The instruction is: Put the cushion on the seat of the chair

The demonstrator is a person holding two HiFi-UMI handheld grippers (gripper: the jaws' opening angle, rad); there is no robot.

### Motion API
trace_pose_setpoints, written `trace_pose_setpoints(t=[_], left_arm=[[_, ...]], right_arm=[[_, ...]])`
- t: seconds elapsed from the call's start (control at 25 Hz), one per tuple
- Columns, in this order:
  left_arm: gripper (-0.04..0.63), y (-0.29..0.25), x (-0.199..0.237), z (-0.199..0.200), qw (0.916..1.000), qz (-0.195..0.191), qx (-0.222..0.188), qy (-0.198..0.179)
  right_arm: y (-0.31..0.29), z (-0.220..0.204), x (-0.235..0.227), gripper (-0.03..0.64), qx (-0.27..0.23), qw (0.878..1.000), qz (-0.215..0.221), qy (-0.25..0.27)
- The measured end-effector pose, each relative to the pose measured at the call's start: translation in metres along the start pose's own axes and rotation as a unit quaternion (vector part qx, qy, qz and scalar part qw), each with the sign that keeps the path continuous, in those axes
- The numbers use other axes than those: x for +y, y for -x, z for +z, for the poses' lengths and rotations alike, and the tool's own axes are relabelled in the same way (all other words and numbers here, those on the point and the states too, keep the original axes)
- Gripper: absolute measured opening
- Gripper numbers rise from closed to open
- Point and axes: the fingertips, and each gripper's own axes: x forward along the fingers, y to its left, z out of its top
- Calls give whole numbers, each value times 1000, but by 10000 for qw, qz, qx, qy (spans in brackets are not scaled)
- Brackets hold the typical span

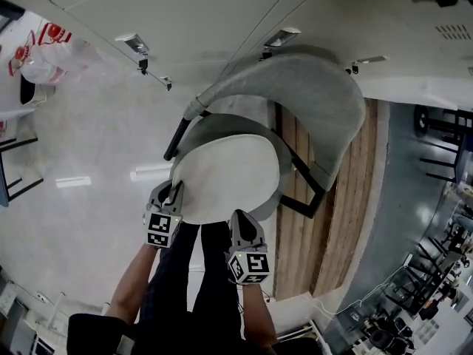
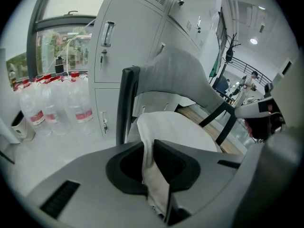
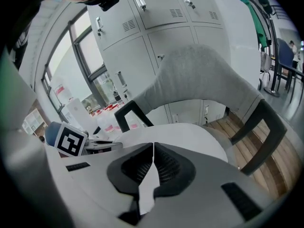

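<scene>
A round white cushion [image 1: 225,177] hangs just over the grey seat [image 1: 275,198] of the chair, whose curved grey backrest [image 1: 310,95] rises behind it. My left gripper [image 1: 171,198] is shut on the cushion's near left edge, and its fabric [image 2: 151,160] is pinched between the jaws in the left gripper view. My right gripper [image 1: 240,220] is shut on the near right edge, with a thin fold of cushion [image 3: 153,172] between its jaws. The backrest [image 3: 204,77] and a black armrest [image 3: 266,127] show beyond. Whether the cushion touches the seat I cannot tell.
Grey lockers [image 1: 185,13] stand behind the chair. Several water bottles [image 2: 57,106] sit on the floor to the left. A wooden floor strip [image 1: 347,220] runs under the chair's right side. A black chair leg [image 1: 177,135] slants at the left. The person's legs [image 1: 192,287] are below.
</scene>
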Motion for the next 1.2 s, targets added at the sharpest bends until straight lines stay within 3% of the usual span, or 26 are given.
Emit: trace_pose_setpoints(t=[0.8,1.2], left_arm=[[72,-36,30,-33,9985,314,418,-136],[188,-26,41,-31,9972,485,577,11]], right_arm=[[-30,-11,-10,31,2,9999,15,-128],[-21,0,-6,31,-89,9999,63,-52]])
